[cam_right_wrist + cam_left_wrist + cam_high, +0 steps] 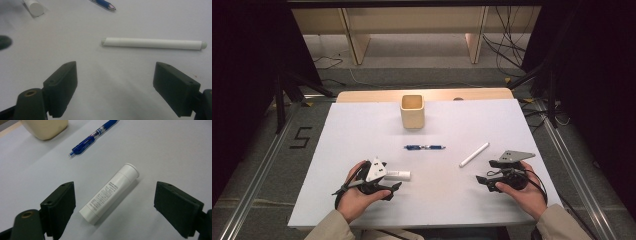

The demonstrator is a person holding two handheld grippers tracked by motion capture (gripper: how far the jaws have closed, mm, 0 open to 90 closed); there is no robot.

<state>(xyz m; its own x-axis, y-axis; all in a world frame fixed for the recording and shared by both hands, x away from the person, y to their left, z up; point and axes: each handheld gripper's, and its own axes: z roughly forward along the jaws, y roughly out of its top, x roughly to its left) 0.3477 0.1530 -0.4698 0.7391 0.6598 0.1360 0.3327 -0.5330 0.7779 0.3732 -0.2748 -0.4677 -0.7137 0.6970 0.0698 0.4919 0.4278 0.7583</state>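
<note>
On white table sheet (pixel 362 130) above grey floor (pixel 257 165), both grippers' jaws spread, empty.

A dim room surrounding a lit table

A white sheet (pixel 362 130) is covering the table (pixel 362 95), whose wooden edge is showing at the far side. Grey floor (pixel 257 165) is lying around it, bearing a black "5" mark (pixel 300 137) at the left. Pale wooden shelving (pixel 357 45) is standing behind, cables (pixel 507 45) are trailing beside it, and metal rails (pixel 262 165) are running along both sides.
</note>
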